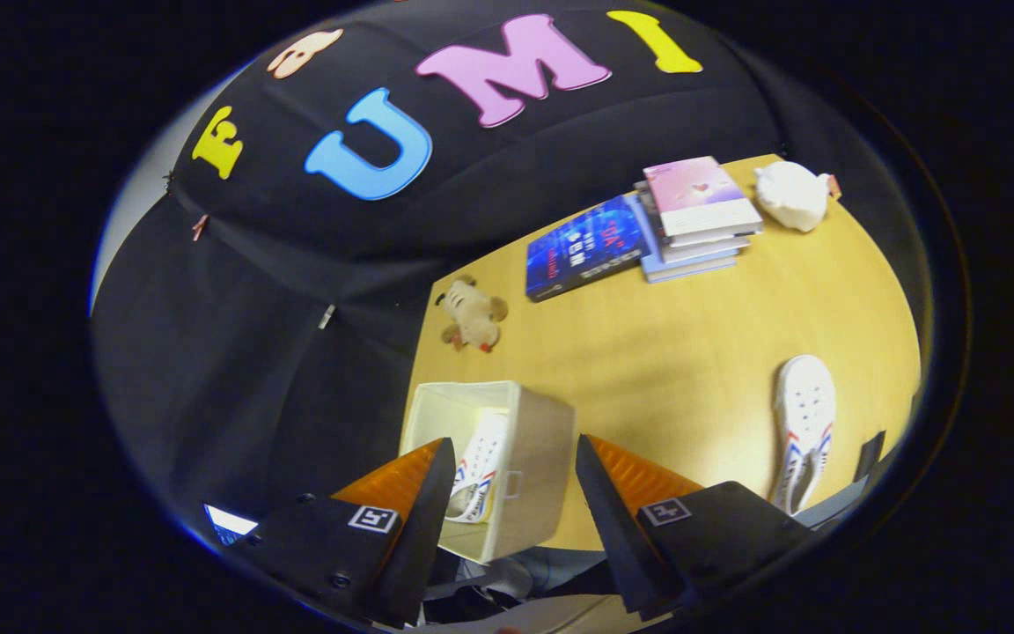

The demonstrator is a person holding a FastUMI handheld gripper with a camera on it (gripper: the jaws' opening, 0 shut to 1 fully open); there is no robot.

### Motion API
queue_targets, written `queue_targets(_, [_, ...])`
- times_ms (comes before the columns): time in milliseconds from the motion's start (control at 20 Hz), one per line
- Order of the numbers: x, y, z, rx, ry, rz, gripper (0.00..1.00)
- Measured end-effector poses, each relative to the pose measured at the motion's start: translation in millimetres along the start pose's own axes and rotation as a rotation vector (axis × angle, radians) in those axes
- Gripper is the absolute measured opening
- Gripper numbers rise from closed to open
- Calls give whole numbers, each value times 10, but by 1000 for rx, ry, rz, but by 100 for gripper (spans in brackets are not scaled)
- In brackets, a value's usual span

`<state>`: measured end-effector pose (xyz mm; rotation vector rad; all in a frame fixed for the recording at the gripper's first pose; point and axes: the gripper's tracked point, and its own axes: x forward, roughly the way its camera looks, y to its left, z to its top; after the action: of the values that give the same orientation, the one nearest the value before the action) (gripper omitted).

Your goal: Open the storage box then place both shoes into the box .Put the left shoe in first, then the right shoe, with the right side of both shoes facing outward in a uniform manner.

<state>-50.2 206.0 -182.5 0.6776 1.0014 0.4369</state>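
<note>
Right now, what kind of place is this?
Probably a practice booth set up like a home: black cloth wall, wooden table with books, stuffed toy. The open gripper holds nothing.

The table [692, 352] is a pale yellow wood tone. The box [529, 458] is cream, inside and out. The shoe in the box [478, 471] is white with red and blue stripes down its side, and the shoe on the table [804, 423] matches it: white, red and blue stripes. One book [582, 246] is deep blue with red lettering; the top book [699, 189] on the stack is pink and white. The plush toy [472, 314] is tan and cream. The piggy bank [790, 195] is white.
</note>
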Motion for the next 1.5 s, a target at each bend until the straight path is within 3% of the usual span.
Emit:
queue_targets(300, [-311, -1778, -27, 57, 23, -248, 85])
queue_targets(350, [-309, -2048, -76, 60, 40, -285, 91])
queue_targets(400, [-327, -2298, -121, 68, 60, -310, 97])
queue_targets(700, [2, -3181, -660, 125, 223, -369, 97])
queue_targets(850, [176, -3369, -815, 105, 290, -361, 87])
queue_targets(1050, [409, -3314, -889, 82, 351, -278, 76])
queue_targets(1150, [445, -3334, -963, 80, 365, -287, 52])
queue_targets(1350, [362, -3324, -841, 158, 354, -287, 24])
queue_targets(1400, [306, -3325, -827, 153, 353, -294, 18])
queue_targets(1500, [245, -3197, -794, 151, 340, -290, 17])
